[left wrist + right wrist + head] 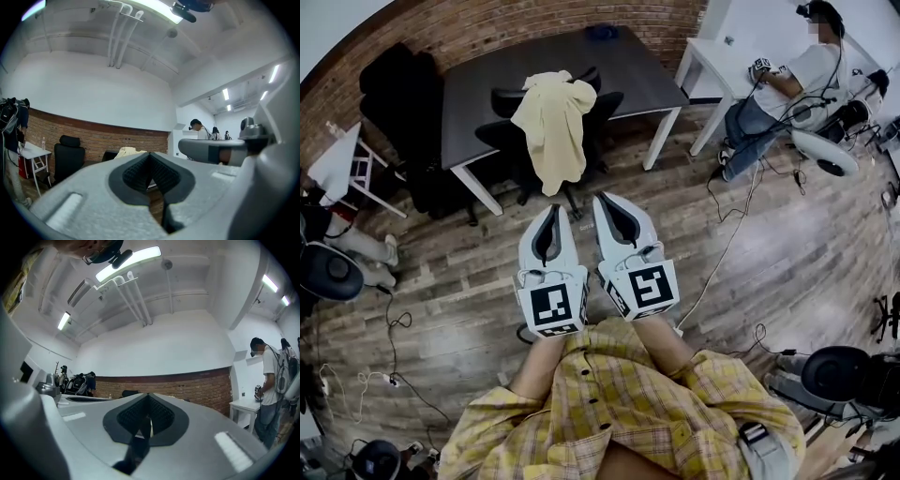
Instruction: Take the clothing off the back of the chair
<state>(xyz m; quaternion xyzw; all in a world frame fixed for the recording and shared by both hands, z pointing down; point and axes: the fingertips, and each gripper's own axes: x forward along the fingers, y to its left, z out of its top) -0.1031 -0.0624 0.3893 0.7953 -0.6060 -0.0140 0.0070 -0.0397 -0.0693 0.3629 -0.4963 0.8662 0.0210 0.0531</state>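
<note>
Wood floor [450, 281] holds a chair [499, 136] draped with yellow clothing [553, 127]; left gripper [553, 208] and right gripper [602, 197], fingers together, hold nothing.

Yellow plaid shirt [619, 403], pale grey left tongs [555, 211] and right tongs [602, 199], black-and-white marker cubes [551, 307].

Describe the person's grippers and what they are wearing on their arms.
The left gripper and right gripper are matching pale grey shells that taper to a point. Each is lined with black ribbed pads. Each carries a cube of black-and-white square markers at its rear. The person wears a yellow plaid shirt with dark buttons.
</note>
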